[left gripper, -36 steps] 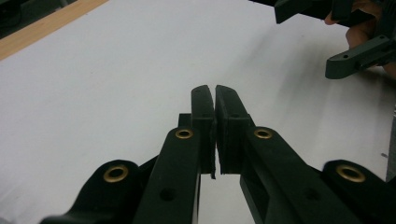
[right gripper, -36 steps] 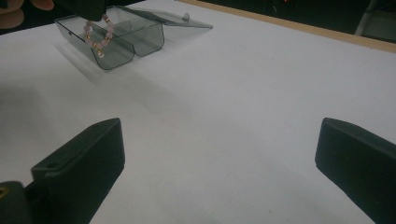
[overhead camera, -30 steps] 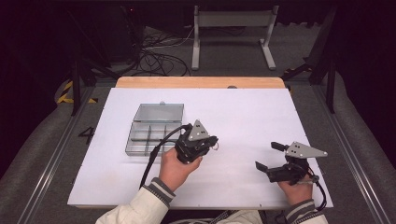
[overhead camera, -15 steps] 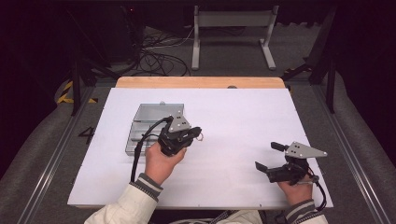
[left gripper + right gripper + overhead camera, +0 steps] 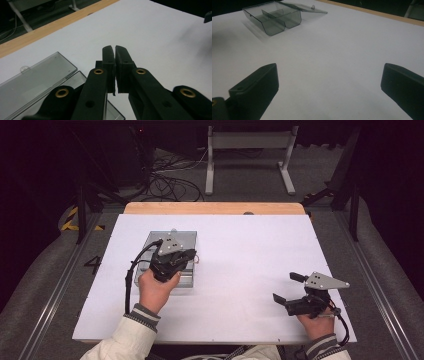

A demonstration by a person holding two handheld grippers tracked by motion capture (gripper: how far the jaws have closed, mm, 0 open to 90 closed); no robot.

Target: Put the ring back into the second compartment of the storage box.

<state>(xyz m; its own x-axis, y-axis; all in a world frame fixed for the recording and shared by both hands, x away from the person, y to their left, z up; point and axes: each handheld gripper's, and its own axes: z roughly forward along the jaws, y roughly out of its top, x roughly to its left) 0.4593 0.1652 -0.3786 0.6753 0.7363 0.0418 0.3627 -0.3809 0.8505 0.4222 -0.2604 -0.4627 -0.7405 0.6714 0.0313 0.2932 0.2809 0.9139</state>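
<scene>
Hovering over the clear box [image 5: 187,240], left gripper [image 5: 115,53] jaws clenched empty; right gripper [image 5: 329,85] jaws released.

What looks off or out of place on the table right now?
Nothing stands out. The clear compartment box sits flat on the white table, lid open, nothing spilled or cracked. The left tongs hang shut over it; the right tongs rest open near the table's front edge.

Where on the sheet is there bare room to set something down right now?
Bare patches: the middle of the white sheet, between the clear box and the right gripper; and the far strip toward the wooden edge. Crowded: the left side, where the left gripper hangs over the box.
</scene>
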